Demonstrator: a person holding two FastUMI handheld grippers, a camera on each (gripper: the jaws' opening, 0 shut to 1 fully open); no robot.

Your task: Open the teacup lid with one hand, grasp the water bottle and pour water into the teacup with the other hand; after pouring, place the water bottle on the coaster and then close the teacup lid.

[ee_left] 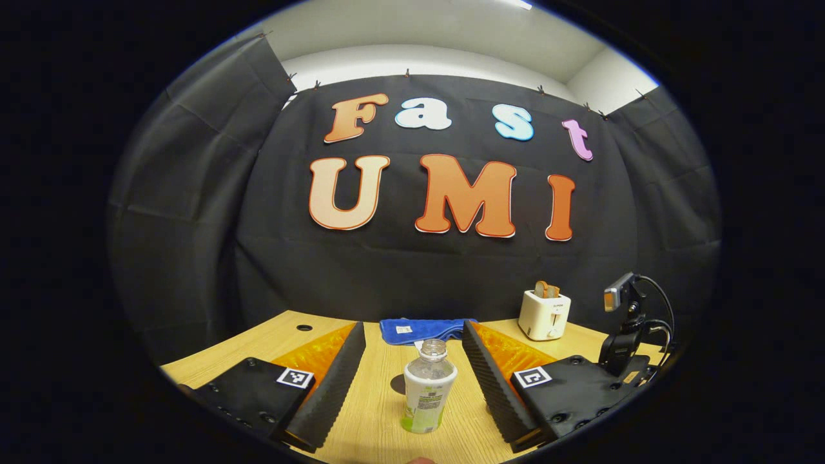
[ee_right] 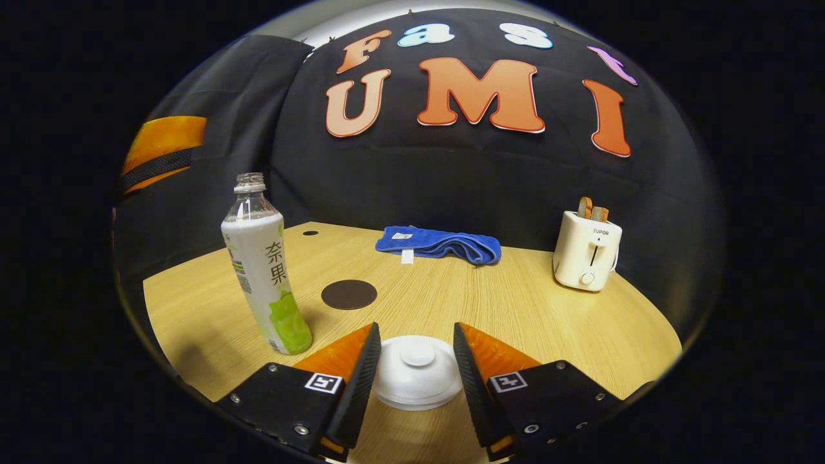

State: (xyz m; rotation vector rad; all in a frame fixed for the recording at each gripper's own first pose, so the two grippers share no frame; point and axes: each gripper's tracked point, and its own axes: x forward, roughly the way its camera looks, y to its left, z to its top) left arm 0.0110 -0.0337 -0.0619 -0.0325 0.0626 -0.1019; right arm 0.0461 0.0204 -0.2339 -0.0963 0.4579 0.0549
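An uncapped clear water bottle (ee_left: 428,393) with a white and green label stands upright on the wooden table (ee_left: 380,425). My left gripper (ee_left: 412,330) is open, and the bottle is a little ahead, centred between its fingers and untouched. Just behind the bottle lies a dark round coaster (ee_left: 398,385). In the right gripper view the bottle (ee_right: 265,270) stands at the left with the coaster (ee_right: 349,294) to its right. The white teacup lid (ee_right: 416,374) with its round knob sits between the fingers of my right gripper (ee_right: 416,328), which is open and straddles it.
A folded blue towel (ee_right: 439,245) lies at the back of the table (ee_right: 515,303). A cream toaster (ee_right: 586,258) holding bread slices stands at the back right. A small camera on a black stand (ee_left: 625,322) sits at the table's right edge in the left gripper view.
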